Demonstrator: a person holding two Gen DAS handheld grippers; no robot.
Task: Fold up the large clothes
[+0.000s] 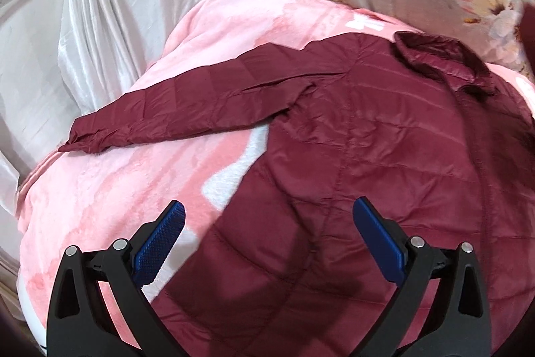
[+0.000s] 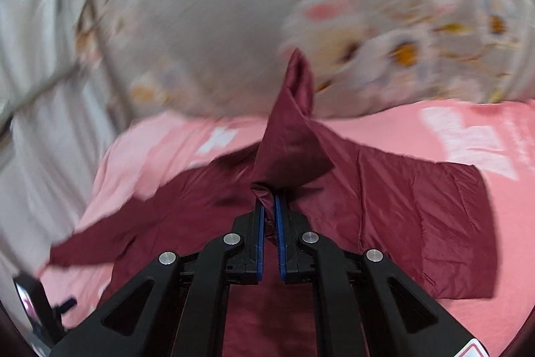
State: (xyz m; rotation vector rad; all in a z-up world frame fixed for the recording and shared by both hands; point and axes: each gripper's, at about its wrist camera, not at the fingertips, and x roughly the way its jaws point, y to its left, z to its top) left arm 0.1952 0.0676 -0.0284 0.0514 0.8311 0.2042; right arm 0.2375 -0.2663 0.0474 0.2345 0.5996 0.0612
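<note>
The quilted maroon puffer jacket (image 1: 367,136) is spread on the pink fleece blanket (image 1: 110,189), its sleeve pinched aloft by the right hand-held gripper (image 2: 270,206) for folding inward, while the left hand-held gripper (image 1: 267,216) is held spread above the hem.

The maroon quilted jacket (image 1: 367,139) lay spread on the pink blanket (image 1: 100,196), one sleeve (image 1: 174,109) stretched sideways, one part lifted.

Maroon jacket (image 1: 367,139) lies on pink blanket (image 1: 110,189) covering bed.
</note>
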